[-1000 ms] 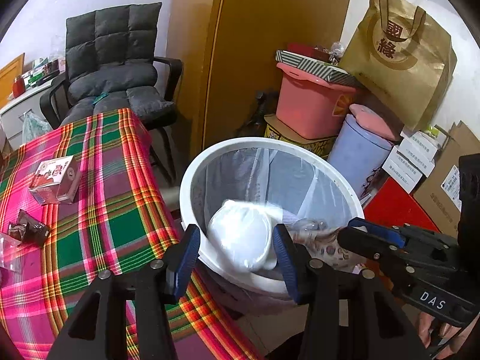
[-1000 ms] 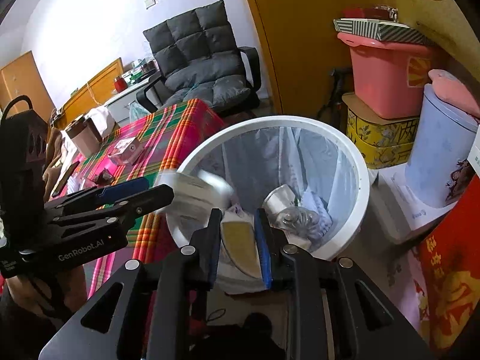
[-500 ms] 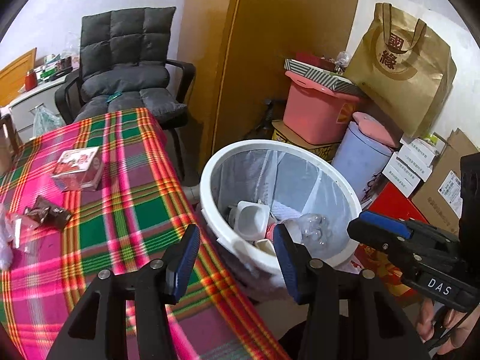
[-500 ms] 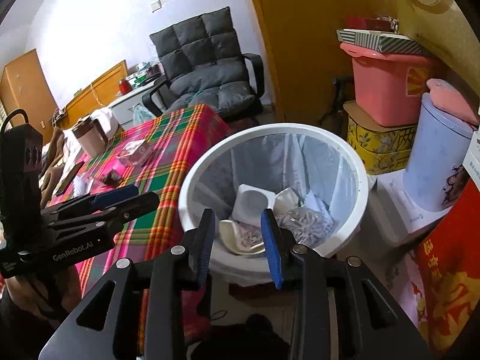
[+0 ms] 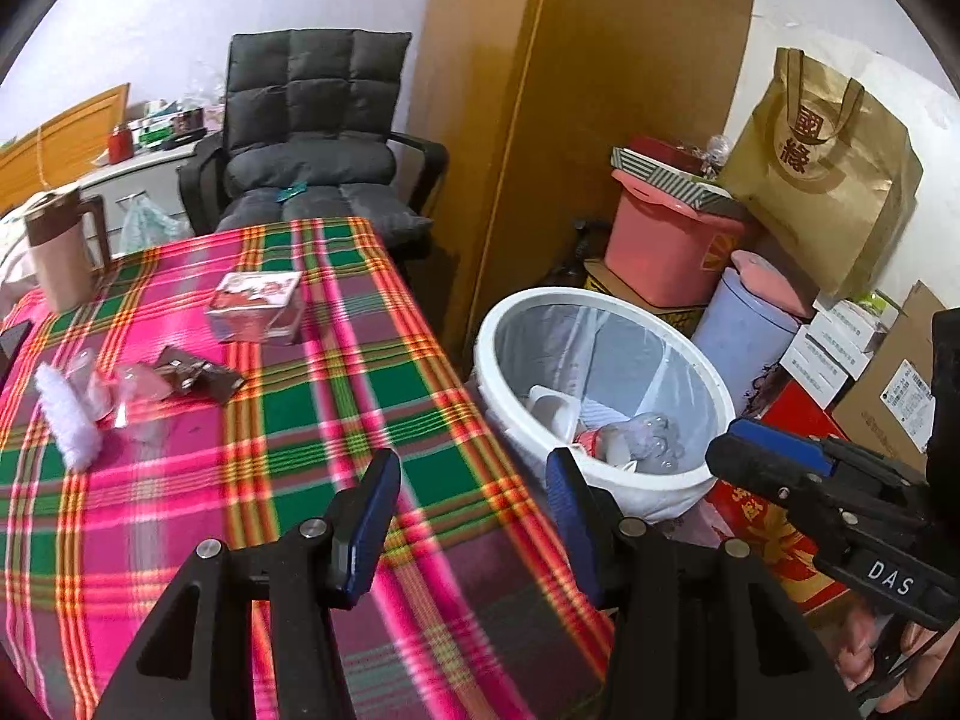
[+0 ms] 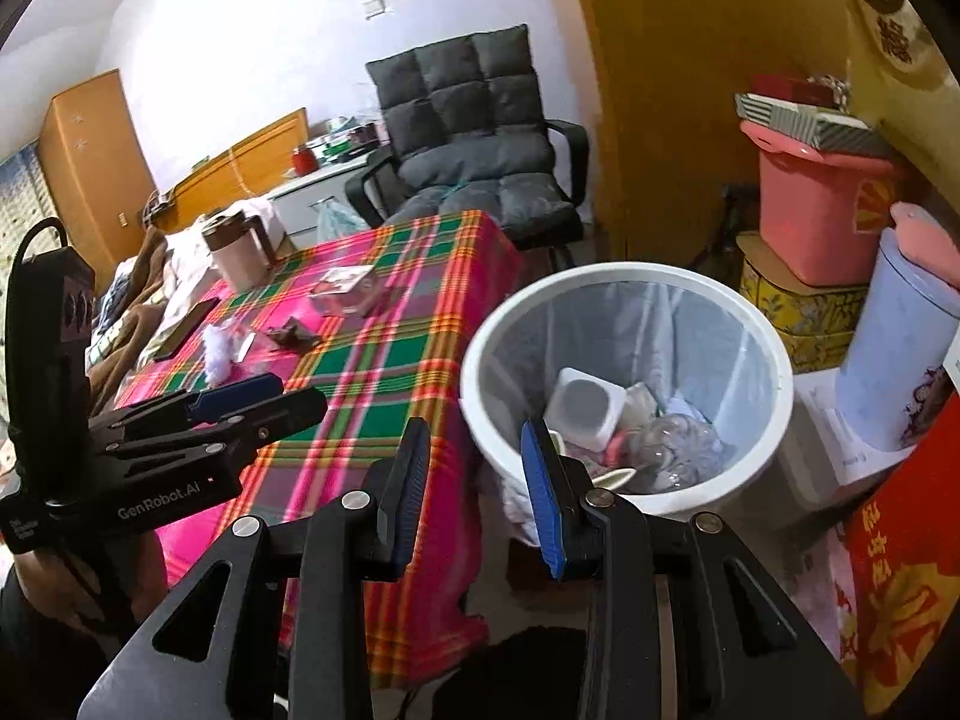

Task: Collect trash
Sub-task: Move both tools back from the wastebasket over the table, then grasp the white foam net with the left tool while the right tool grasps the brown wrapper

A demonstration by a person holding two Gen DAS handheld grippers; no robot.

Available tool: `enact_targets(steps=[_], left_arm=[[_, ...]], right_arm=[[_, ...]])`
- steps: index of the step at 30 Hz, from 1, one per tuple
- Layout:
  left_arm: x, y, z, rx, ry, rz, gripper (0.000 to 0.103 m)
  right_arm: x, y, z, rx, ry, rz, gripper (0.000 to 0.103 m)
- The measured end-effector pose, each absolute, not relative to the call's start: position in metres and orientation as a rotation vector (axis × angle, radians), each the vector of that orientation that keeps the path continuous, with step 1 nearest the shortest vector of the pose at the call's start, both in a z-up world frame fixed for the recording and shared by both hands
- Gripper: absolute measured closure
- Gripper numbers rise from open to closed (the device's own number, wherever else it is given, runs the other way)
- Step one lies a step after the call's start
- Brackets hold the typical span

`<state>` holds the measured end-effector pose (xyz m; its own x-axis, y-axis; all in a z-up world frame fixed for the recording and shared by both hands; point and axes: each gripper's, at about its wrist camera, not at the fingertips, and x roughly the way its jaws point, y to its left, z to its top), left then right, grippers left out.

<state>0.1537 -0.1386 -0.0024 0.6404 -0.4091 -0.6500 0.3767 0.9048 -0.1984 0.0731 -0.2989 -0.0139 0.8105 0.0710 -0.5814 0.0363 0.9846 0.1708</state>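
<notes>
Well, both tools are empty right now — the left tool [image 5: 474,516] stands wide over the corner of the plaid desk [image 5: 288,420], and the right tool [image 6: 474,480], whose jaws have just been opening with nothing between them, sits at a middling gap beside the bin's rim. The white trash bin [image 6: 780,396] at the desk's edge already holds a fair haul: a white square tub [image 6: 582,408], a crumpled clear plastic bottle [image 6: 678,438] and other scraps under them.

Plenty left, I'd say — on the desk lie a dark wrapper [image 5: 198,375], a white fluffy wad [image 5: 66,420], some clear plastic film [image 5: 114,390] and a small printed box [image 5: 255,306], though whether that box counts as trash is anyone's guess. The mug [image 5: 57,252] looks like a keeper.

Motion blur smears the tablecloth, the film's outline is hard to trace, and the bin's bottom layers and the desk's near-left part are cut off or covered.
</notes>
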Motion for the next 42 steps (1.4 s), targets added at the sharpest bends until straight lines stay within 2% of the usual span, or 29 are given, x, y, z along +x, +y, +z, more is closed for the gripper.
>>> enact_targets(steps=[26,42], left_arm=[[0.098,-0.056,-0.014,-0.085,0.746,-0.282,0.053],[0.133,0.023,-0.015,-0.167,0.747,-0.106,0.053]], right_arm=[[0.070,-0.238,-0.021,0.143,0.655,0.186,0.069],[0.117,-0.199,-0.010,0.048,0.667,0.266,0.066]])
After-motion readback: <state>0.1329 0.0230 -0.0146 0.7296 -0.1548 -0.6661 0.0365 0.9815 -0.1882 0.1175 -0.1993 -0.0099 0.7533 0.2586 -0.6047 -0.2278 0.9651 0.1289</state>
